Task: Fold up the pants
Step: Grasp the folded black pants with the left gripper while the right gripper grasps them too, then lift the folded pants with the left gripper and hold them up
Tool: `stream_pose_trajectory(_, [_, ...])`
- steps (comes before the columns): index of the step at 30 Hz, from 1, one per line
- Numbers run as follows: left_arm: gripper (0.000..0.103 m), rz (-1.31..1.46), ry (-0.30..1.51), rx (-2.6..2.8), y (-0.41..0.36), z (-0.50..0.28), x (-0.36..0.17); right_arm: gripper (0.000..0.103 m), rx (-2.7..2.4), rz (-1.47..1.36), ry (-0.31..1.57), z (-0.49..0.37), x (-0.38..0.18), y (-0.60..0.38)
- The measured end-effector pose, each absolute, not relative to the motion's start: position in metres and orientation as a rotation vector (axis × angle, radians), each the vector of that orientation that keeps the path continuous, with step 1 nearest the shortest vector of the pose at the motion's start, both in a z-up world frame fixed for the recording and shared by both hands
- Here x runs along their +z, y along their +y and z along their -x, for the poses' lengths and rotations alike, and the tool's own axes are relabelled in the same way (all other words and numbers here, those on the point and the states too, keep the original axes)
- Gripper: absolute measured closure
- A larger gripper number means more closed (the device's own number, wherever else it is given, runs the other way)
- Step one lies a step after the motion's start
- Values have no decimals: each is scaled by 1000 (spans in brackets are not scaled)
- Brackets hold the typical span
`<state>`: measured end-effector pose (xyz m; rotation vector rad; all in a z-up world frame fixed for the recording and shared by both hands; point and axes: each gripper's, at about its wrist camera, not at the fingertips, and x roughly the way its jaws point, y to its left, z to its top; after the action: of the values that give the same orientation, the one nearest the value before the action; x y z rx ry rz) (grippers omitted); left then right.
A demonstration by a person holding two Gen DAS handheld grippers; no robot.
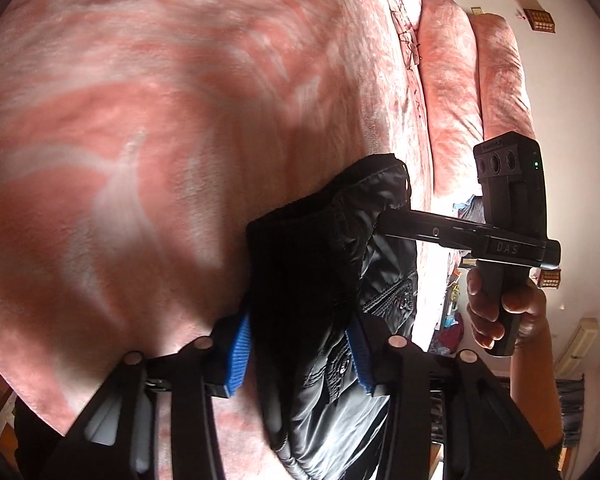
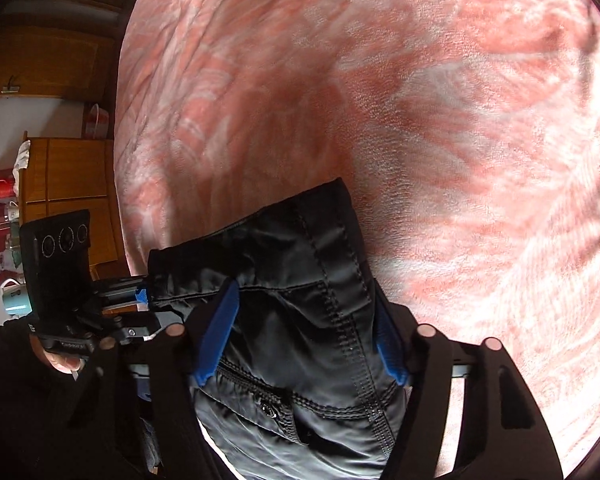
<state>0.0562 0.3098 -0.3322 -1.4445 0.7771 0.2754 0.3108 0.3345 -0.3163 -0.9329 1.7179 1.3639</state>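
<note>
The black pants [image 1: 320,264] hang bunched above a pink and white patterned bedspread [image 1: 140,140]. My left gripper [image 1: 298,354] is shut on a thick fold of the pants, blue pads on either side. My right gripper [image 2: 304,340] is shut on the pants [image 2: 292,300] too, near a stitched seam and a zipped pocket. In the left wrist view the right gripper's body [image 1: 508,216] shows to the right, its fingers running into the cloth. In the right wrist view the left gripper [image 2: 72,280] shows at the left edge of the pants.
The bedspread [image 2: 420,120] fills most of both views. Two matching pillows [image 1: 476,92] lie at the bed's far end. A wooden cabinet [image 2: 68,176] with small items stands beside the bed.
</note>
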Motion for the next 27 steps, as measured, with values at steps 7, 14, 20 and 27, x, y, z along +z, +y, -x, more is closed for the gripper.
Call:
stream_pose_trajectory(7, [71, 1358, 779, 299, 304, -57, -316, 65, 1359, 927, 1664, -308, -305, 327])
stream_pose_trajectory(14, [73, 1294, 767, 289, 298, -58, -290, 76, 1365, 900, 1586, -310, -268, 314])
stream_pose_trajectory(20, [73, 1198, 739, 260, 283, -59, -247, 77, 1370, 855, 1498, -305, -219, 291])
stream_pose_trajectory(27, [74, 1082, 713, 211, 256, -63, -191, 78, 1351, 817, 1404, -298, -159, 255])
